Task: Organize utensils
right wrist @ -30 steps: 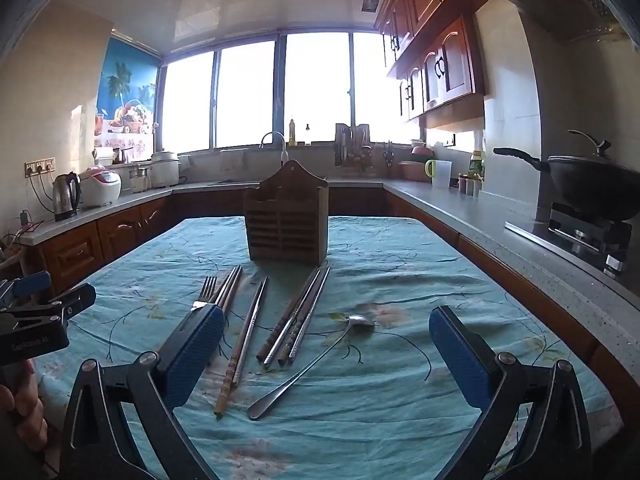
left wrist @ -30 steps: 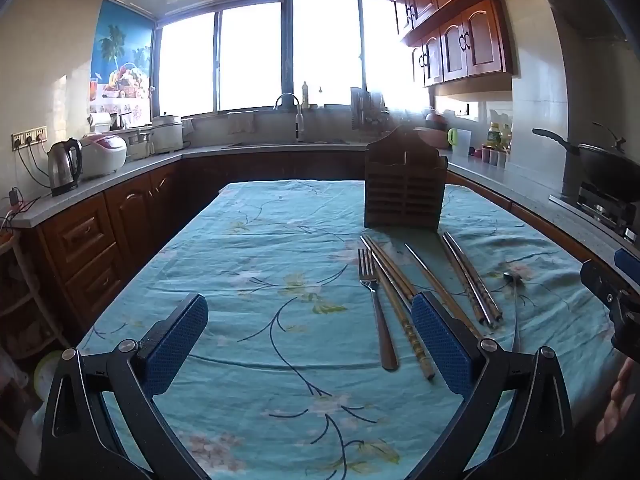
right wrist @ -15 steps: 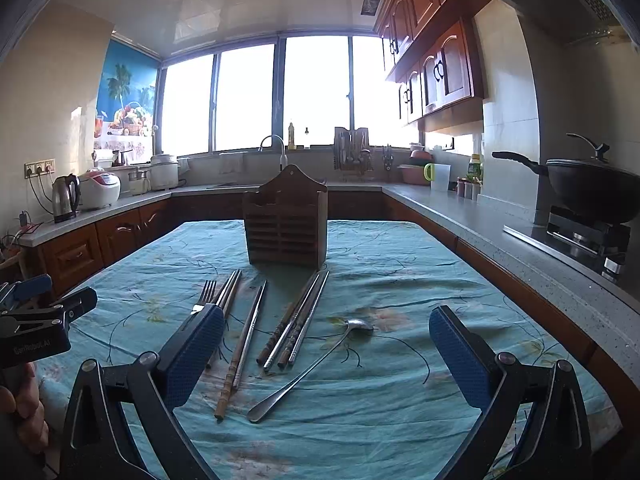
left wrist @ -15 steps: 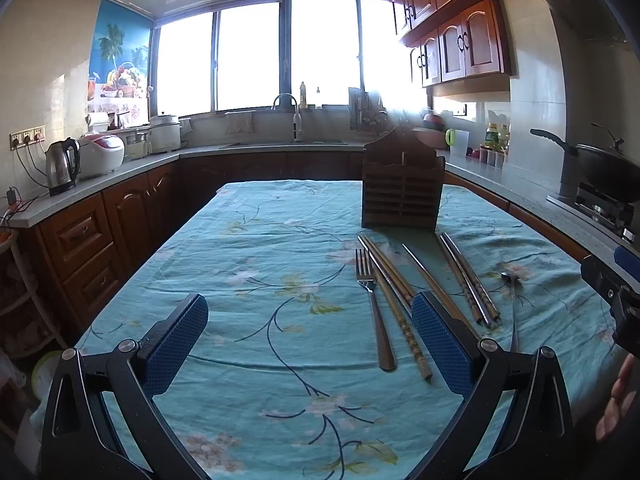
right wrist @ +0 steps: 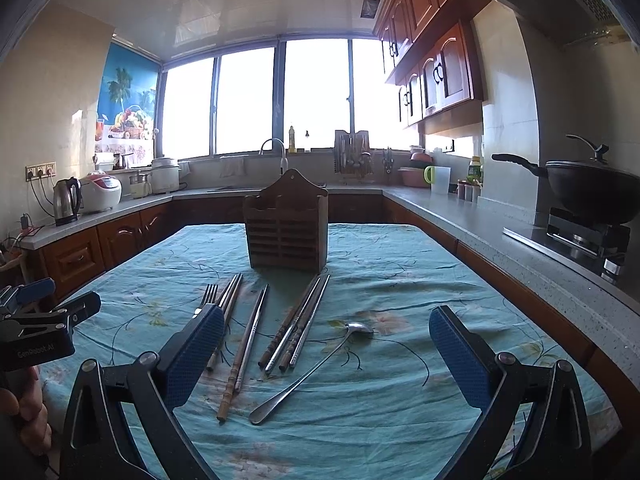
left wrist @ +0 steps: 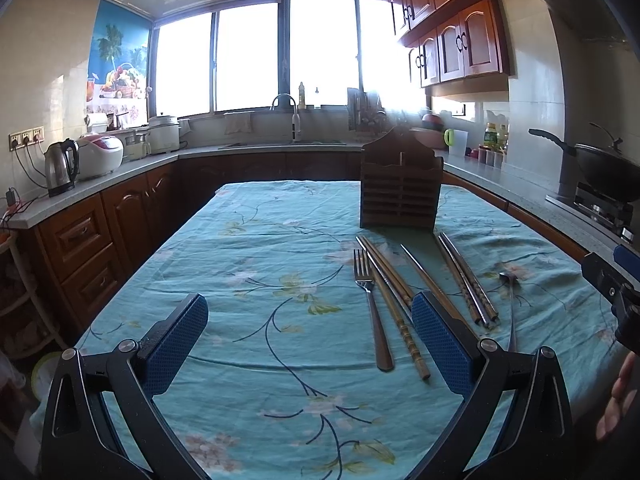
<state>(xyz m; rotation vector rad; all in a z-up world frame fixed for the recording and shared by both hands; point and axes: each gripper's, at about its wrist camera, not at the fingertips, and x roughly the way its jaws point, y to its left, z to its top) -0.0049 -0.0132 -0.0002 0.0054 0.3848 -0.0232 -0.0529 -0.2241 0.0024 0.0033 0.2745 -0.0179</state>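
Two grippers, black frames with blue ribbed pads; left gripper (left wrist: pixel 310 344) spread wide and empty above the near end of the table; right gripper (right wrist: pixel 326 354) likewise released, nothing between its fingers, hovering over the near ends of the utensils.

Table cloth (right wrist: pixel 400 280): turquoise fabric, floral print with dark curling stems, lightly wrinkled.

Utensil holder (right wrist: pixel 286 236): dark wood, boxy, slatted front, peaked back with a hanging hole; upright at the far middle of the cloth; no utensil seen in it.

Fork (left wrist: pixel 370 308): polished metal, four tines pointing toward the holder, flat on the cloth, leftmost of the row.

Chopsticks (right wrist: pixel 296 324): several long slim sticks lying flat between fork and spoon, roughly lengthwise toward the holder; some silvery metal, some brown with ringed, bamboo-like ends; one tight bundle of about four, others in looser pairs.

Spoon (right wrist: pixel 316 368): bright metal, long thin handle, small oval bowl, lying aslant at the right of the row.

Person's hands at the frame edges, holding each gripper's handle.
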